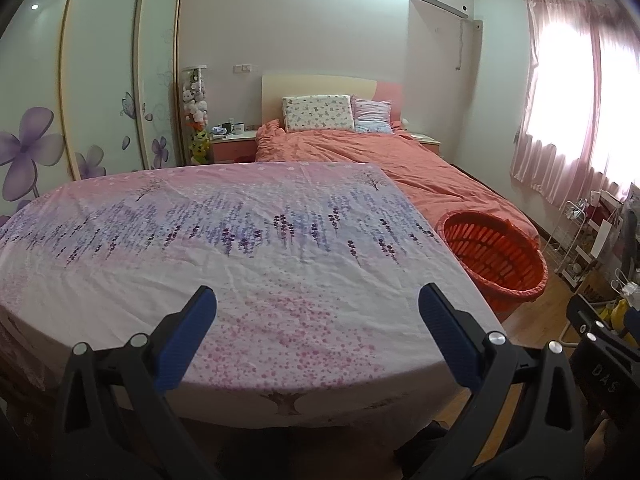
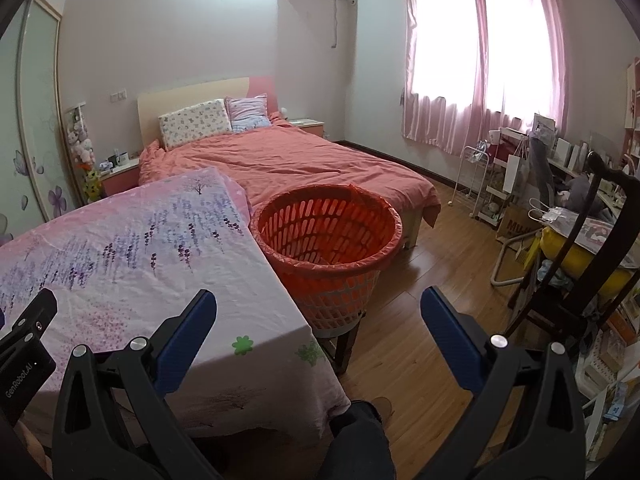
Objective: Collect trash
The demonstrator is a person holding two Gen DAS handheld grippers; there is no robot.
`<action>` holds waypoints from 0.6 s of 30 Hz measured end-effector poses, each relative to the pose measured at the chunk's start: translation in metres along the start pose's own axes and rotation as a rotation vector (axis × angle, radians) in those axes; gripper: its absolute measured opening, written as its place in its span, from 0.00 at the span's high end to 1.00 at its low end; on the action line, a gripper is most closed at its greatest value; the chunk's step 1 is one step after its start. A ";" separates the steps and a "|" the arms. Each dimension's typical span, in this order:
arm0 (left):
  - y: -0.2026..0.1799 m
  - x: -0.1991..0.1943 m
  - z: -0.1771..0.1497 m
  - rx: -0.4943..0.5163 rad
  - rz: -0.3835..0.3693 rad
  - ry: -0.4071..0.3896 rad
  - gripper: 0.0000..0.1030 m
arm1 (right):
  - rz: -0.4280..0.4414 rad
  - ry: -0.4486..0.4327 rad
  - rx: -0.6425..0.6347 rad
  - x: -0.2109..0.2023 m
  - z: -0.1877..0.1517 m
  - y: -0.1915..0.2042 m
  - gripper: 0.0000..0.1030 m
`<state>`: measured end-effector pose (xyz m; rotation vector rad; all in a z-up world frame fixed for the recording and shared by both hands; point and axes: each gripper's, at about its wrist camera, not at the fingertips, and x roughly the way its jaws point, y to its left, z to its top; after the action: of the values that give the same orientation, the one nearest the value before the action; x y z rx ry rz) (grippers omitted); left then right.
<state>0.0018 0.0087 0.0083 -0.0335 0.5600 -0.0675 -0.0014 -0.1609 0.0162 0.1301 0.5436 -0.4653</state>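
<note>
An orange slatted basket [image 2: 326,236] lined with an orange bag stands on a low stool at the right corner of the table; in the left wrist view the basket [image 1: 494,254] sits at the right. No loose trash shows on the table. My left gripper [image 1: 316,304] hangs open above the near edge of the floral cloth, nothing between its blue pads. My right gripper [image 2: 318,306] is also open, held over the table's right corner, just short of the basket. The other gripper's body [image 2: 24,344] shows at the left edge of the right wrist view.
A table under a pink and lavender floral cloth [image 1: 240,240] fills the foreground. Behind it lies a bed with a coral duvet [image 2: 288,164]. A wardrobe [image 1: 100,80] lines the left wall. Cluttered racks, a chair [image 2: 580,264] and bags crowd the right side, with wooden floor [image 2: 432,280] between.
</note>
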 end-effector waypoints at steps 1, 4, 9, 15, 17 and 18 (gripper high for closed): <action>-0.001 0.000 0.000 -0.001 -0.005 0.000 0.04 | 0.000 -0.001 0.001 0.000 0.000 0.000 0.02; -0.002 -0.002 0.000 -0.001 -0.010 -0.004 0.04 | 0.001 0.000 0.001 0.000 0.000 0.000 0.02; -0.005 -0.004 0.003 0.004 -0.008 -0.017 0.04 | 0.002 0.000 0.002 0.000 0.001 0.000 0.02; -0.006 -0.007 0.005 0.006 0.006 -0.033 0.04 | 0.006 -0.006 0.002 0.000 0.004 0.001 0.02; -0.007 -0.008 0.006 0.014 0.031 -0.045 0.04 | 0.007 -0.009 0.003 -0.001 0.004 0.002 0.02; -0.007 -0.009 0.006 0.020 0.051 -0.053 0.04 | 0.006 -0.010 0.002 -0.001 0.005 0.002 0.02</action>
<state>-0.0026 0.0020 0.0186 -0.0012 0.5074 -0.0224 0.0014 -0.1598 0.0203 0.1310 0.5324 -0.4599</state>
